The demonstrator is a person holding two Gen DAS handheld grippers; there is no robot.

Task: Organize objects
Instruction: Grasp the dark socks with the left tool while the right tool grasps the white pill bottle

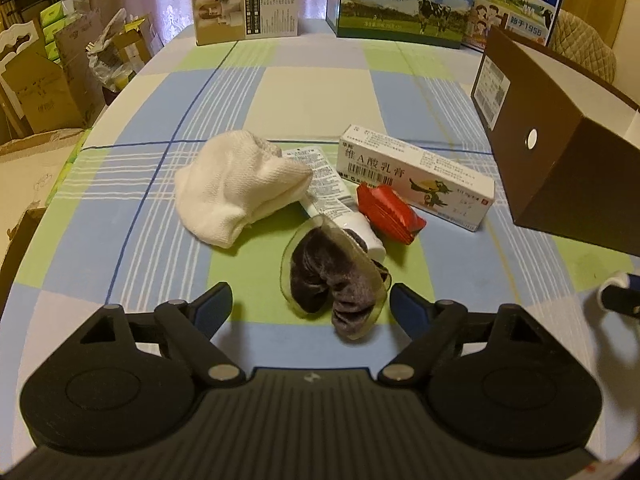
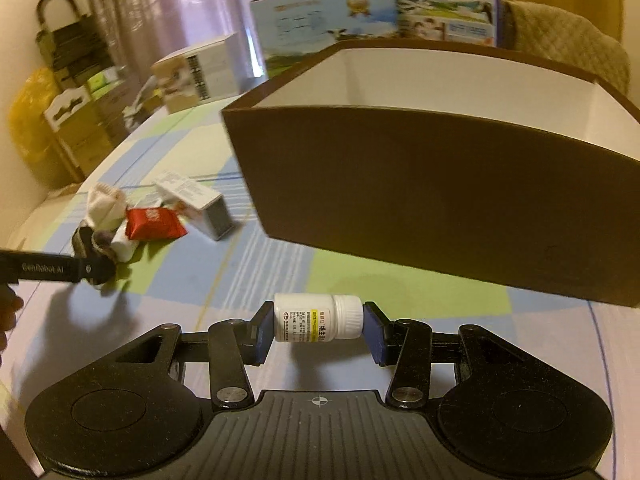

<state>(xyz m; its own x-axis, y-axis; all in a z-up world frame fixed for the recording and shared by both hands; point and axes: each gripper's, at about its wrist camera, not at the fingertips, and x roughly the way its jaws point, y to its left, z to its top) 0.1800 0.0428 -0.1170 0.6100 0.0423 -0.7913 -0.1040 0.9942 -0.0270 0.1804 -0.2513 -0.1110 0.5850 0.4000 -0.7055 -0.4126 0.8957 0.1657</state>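
My right gripper is shut on a small white pill bottle, held sideways above the checked tablecloth, just in front of a brown box with a white inside. My left gripper stands open low over the cloth, its fingers either side of a dark scrunchie. Behind the scrunchie lie a white sock, a white tube, a red packet and a white ointment carton. The same pile shows at the left of the right wrist view, with the red packet on top.
The brown box stands at the table's right. Milk cartons and a beige product box line the far edge. Cardboard boxes are stacked on the floor beyond the left edge. A person's hand holds the left gripper.
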